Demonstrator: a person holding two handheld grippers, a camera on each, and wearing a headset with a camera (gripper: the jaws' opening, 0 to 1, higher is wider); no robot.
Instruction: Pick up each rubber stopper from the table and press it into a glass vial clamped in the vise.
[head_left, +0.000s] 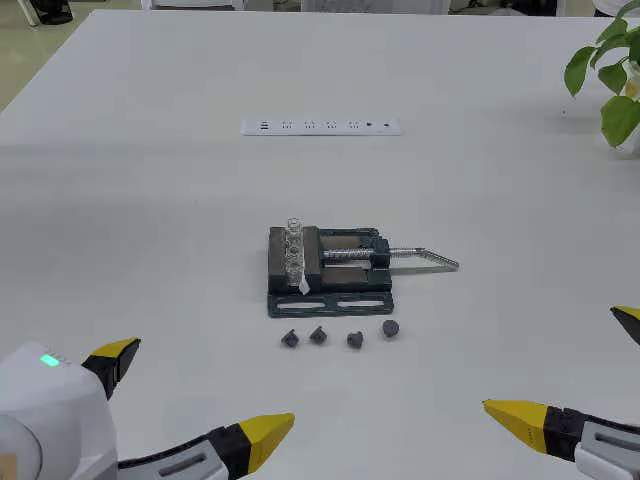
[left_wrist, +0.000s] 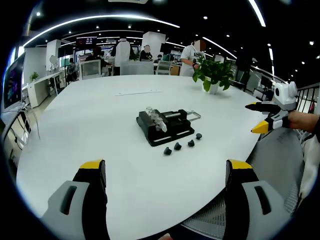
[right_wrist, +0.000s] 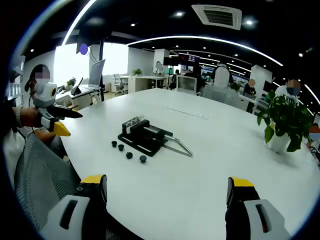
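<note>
Left gripper view: white office table (left_wrist: 100, 130), left claw (left_wrist: 166, 166) and right claw (left_wrist: 254, 117) agape, empty.

On your bench (head_left: 150, 200), the vise (head_left: 330, 300) sits at centre, with the vials (head_left: 293, 250) lined up in its left end and its handle (head_left: 430, 258) pointing right. Four stoppers (head_left: 318, 336) lie in a row just before it. Behind it, well apart, lies the power strip (head_left: 320, 126); the plant (head_left: 610, 75) stands at the far right.

Four dark rubber stoppers (head_left: 318, 336) are laid (in a row) beside the vise (head_left: 345, 285), away from the desk (head_left: 150, 200) edges; clear glass vials (head_left: 294, 250) are clamped upright.
</note>
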